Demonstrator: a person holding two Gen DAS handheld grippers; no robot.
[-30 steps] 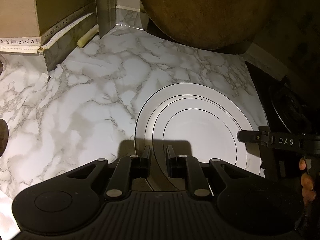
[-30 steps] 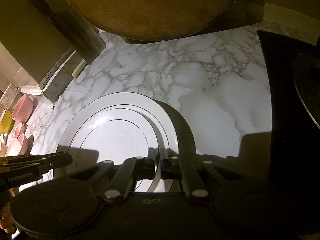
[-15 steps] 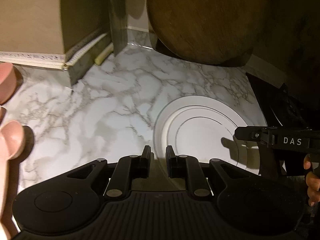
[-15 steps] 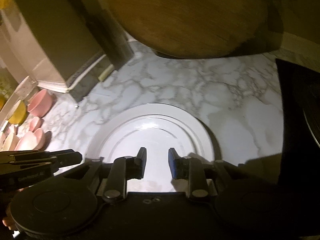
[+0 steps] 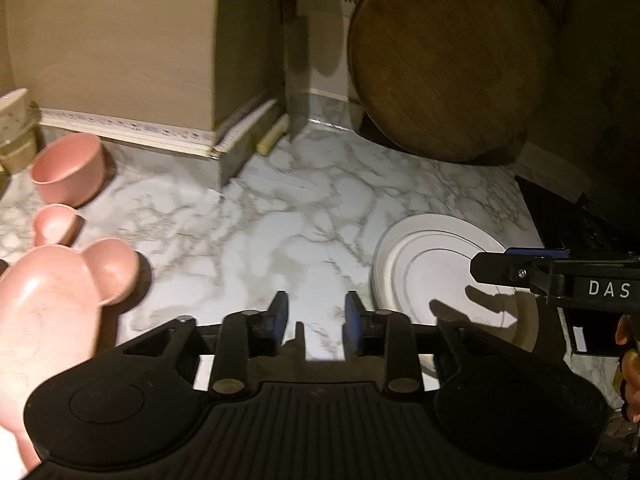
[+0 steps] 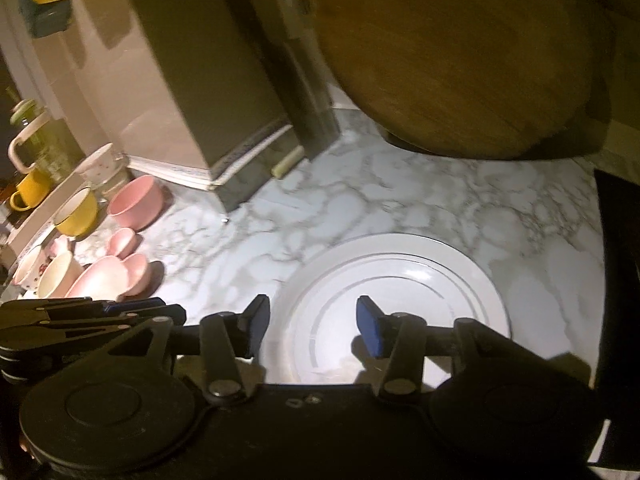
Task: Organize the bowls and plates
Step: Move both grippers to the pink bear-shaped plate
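White plates [image 6: 400,280] sit stacked — pink bowl [image 5: 68,170] holds nothing.

My marble counter [image 6: 400,200] carries a white plate stack [image 6: 400,276] at the right, a round wooden board [image 5: 448,64] leaning behind it, and pink bowls [image 6: 138,200] and a bear-shaped dish [image 5: 52,304] at the left.

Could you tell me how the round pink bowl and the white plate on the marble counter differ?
The pink bowl is deep with tall sides, while the white plate is flat, much wider and ringed with thin lines. The bowl sits far left near the other dishes; the plate lies alone on the right, by the round wooden board. Both rest upright on the counter, unheld.
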